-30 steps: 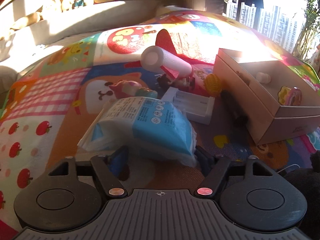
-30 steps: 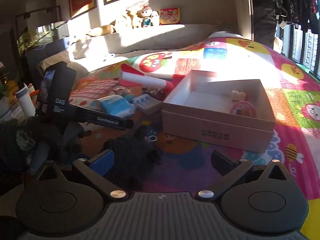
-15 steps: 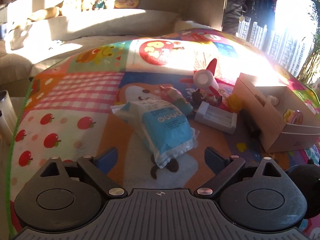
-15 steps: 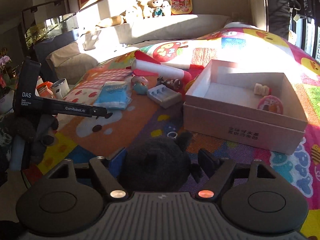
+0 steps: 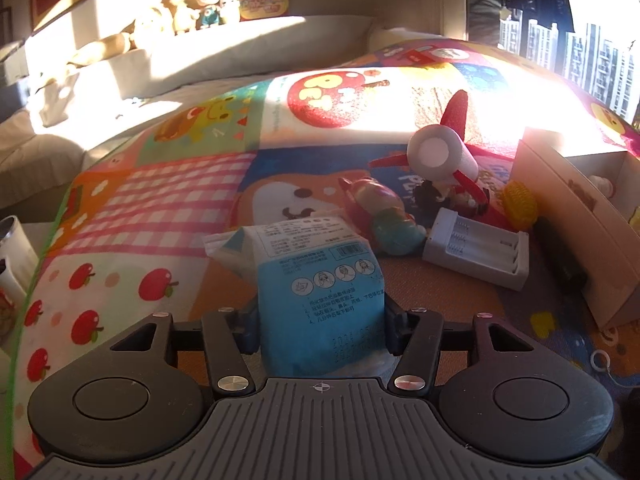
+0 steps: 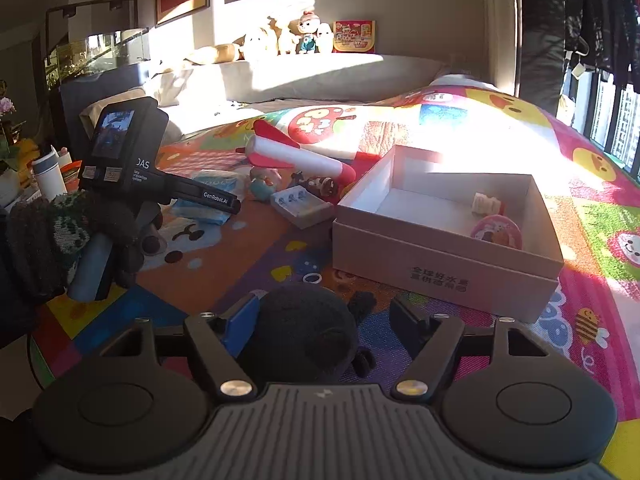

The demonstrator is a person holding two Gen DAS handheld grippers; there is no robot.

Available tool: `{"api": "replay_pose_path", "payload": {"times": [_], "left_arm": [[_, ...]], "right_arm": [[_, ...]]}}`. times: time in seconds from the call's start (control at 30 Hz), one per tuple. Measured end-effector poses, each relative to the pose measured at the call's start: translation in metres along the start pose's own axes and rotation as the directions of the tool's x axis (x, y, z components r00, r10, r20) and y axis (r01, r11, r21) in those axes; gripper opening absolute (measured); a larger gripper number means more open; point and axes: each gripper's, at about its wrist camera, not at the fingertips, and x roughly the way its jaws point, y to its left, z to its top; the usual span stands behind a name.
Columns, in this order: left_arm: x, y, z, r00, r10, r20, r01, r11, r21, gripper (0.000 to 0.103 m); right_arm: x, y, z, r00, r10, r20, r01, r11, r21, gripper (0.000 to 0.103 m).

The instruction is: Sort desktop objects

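In the left wrist view, the left gripper (image 5: 320,316) is seen clamped on a blue and white tissue pack (image 5: 320,280), whose lower end is pinched between the two fingers while its upper end leans away over the patterned play mat (image 5: 152,208). Just beyond the pack, a pink and teal doll (image 5: 380,216) is laid on the mat, and a white battery charger (image 5: 476,252) is placed to its right. Behind these, a white and red foam rocket (image 5: 444,156) is seen end-on, with a small dark figurine (image 5: 440,196) under it and a yellow ball (image 5: 518,202) beside the wall of the cardboard box (image 5: 580,216). In the right wrist view, the right gripper (image 6: 324,320) is held low over the mat with its fingers spread wide; a black plush toy (image 6: 300,332) is found between them, touching the blue pad on one side and apart from the other finger. The box (image 6: 440,256) is shown open just ahead to the right, and a small white item (image 6: 486,202) and a round pink item (image 6: 496,234) are kept inside it. A small white ring (image 6: 312,278) is seen on the mat in front of the plush. At the left, the other gripper (image 6: 218,202) is seen held in a gloved hand (image 6: 72,232), with the pack partly hidden behind it.
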Motion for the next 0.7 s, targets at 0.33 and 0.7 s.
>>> {"api": "replay_pose_path", "payload": {"times": [0.33,0.7], "left_arm": [[-0.091,-0.027,-0.071,0.939,-0.341,-0.034,0.343,0.935,0.092,0.059],[-0.111,-0.026,-0.08,0.913,-0.407,-0.01,0.406,0.91,0.08,0.08]], "right_arm": [[0.003,0.003,0.003,0.998,0.056,-0.021,-0.054,0.996,0.076,0.097],[0.021,-0.011,0.0,0.993,0.06,-0.102,-0.036,0.974,0.223,0.1]]}}
